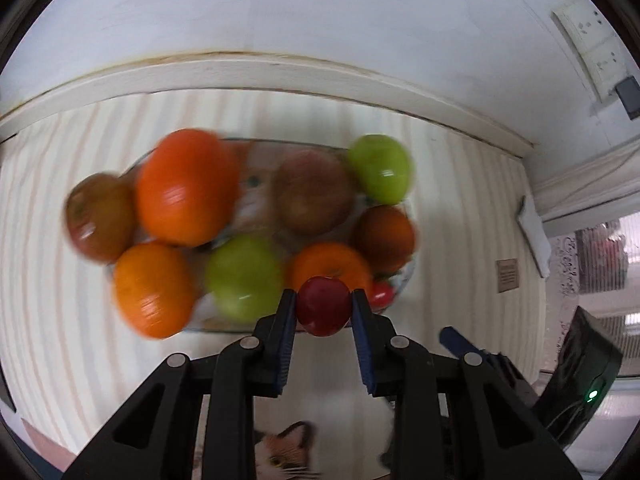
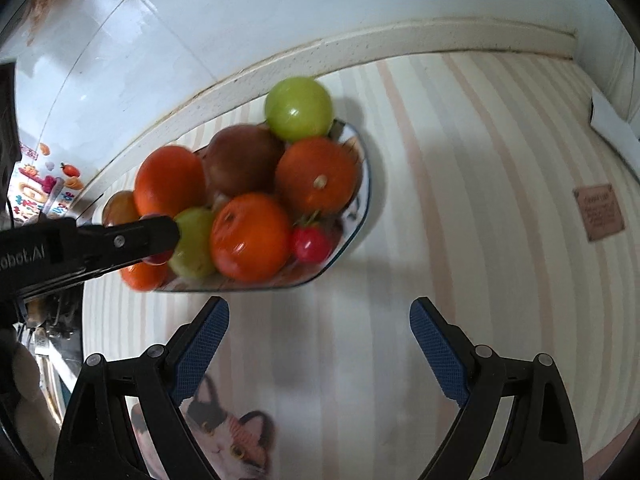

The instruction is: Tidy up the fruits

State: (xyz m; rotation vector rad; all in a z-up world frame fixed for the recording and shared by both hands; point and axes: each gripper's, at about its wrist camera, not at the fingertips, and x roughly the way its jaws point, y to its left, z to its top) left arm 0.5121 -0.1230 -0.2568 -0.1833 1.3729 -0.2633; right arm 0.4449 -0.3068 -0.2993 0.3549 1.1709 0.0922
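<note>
Fruit blurred in both views. Left tongs [image 1: 323, 312] clench a red plum [image 1: 323, 309] at the plate's [image 2: 362, 216] 6 o'clock rim; its axis is unclear. Right tongs [image 2: 319, 332] gape, released, over striped worktop [image 2: 480, 200].

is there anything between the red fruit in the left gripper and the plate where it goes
No separate obstacle shows. The left gripper holds the small dark red fruit at the plate's near edge. The plate itself is crowded: an orange and a green apple sit directly ahead, leaving little bare space.
</note>
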